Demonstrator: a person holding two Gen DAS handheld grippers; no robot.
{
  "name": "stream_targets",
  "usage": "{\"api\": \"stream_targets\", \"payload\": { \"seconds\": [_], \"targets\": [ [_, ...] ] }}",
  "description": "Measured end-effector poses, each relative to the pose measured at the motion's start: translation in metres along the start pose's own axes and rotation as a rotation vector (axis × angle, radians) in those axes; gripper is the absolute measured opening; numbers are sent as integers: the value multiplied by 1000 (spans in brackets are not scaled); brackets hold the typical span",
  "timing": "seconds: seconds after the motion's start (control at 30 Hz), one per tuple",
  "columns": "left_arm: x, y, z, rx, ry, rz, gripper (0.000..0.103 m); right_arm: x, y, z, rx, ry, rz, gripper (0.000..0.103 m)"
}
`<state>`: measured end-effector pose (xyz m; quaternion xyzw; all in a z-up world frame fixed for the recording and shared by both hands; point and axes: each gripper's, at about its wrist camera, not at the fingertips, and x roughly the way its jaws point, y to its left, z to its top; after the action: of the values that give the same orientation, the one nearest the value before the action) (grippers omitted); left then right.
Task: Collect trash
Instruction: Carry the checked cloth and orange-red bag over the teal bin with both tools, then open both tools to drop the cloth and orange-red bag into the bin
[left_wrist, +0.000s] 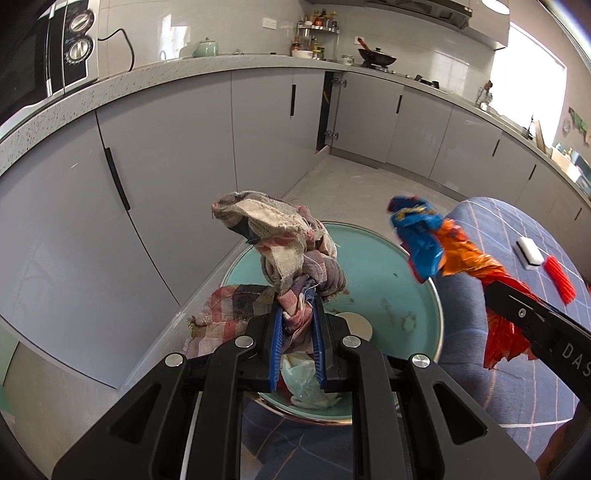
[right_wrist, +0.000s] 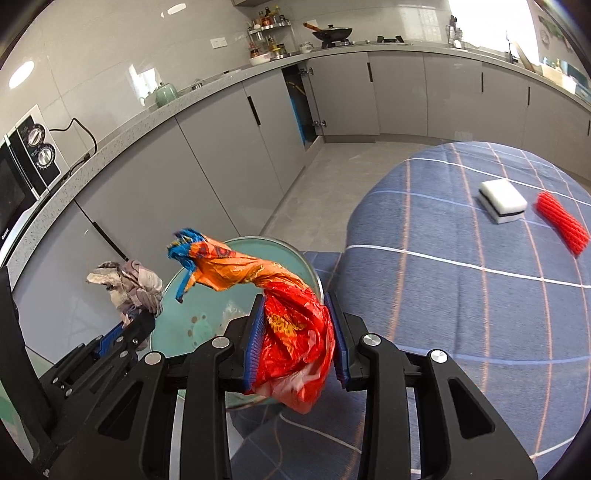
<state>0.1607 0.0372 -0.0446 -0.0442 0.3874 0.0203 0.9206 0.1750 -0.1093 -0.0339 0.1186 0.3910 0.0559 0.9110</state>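
My left gripper (left_wrist: 297, 295) is shut on a crumpled plaid rag (left_wrist: 280, 240) and holds it above a round teal bin (left_wrist: 388, 280). The rag also shows at the left in the right wrist view (right_wrist: 129, 284). My right gripper (right_wrist: 295, 299) is shut on a red, orange and blue plastic wrapper (right_wrist: 291, 325), held over the bin's rim (right_wrist: 295, 254). The wrapper shows in the left wrist view (left_wrist: 436, 243) to the right of the rag. Some pale trash (left_wrist: 306, 384) lies inside the bin.
A table with a blue checked cloth (right_wrist: 461, 295) stands to the right of the bin. A white sponge (right_wrist: 502, 201) and a red netted piece (right_wrist: 561, 221) lie on it. Grey cabinets (left_wrist: 166, 177) and a counter with a microwave (left_wrist: 40, 51) run along the left.
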Motion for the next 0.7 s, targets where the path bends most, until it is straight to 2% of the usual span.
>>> {"api": "stream_targets", "payload": {
  "seconds": [0.37,0.7],
  "targets": [
    [23,0,6,-3,34,-2,14,36,17,3,-10,38,19,29],
    [40,-4,6,27,68,-8,15,30,6,4,16,12,12,29]
  ]
}}
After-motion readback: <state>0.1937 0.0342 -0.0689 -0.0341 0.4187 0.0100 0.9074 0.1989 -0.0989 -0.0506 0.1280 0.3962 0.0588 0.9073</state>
